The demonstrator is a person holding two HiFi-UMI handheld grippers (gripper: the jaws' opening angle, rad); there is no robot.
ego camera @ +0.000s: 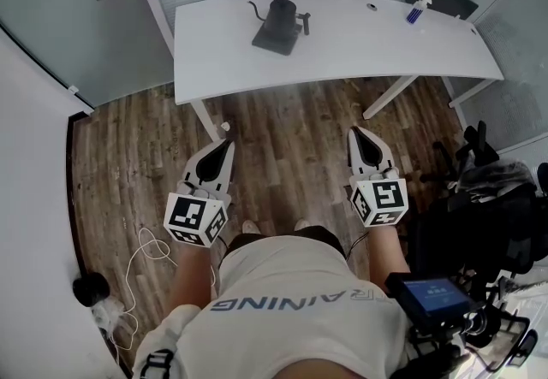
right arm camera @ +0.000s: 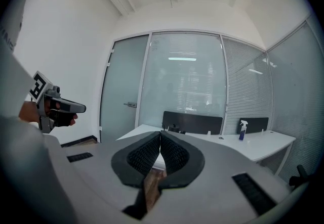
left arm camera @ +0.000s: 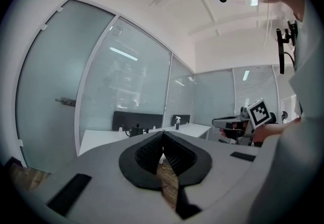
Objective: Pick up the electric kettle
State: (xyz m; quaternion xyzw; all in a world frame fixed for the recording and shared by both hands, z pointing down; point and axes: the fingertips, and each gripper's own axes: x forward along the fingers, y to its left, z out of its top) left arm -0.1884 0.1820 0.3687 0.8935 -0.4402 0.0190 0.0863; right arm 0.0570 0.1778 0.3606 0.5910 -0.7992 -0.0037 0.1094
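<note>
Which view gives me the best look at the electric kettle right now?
Head view: the electric kettle sits whole on the white desk. Left gripper view shows it tiny; right gripper view, just its top.

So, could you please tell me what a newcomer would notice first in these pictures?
A black kettle stands on its base, left of the middle of a long white desk. Nearer, over the wooden floor, the left gripper and right gripper point toward the desk, both shut and empty.
</note>
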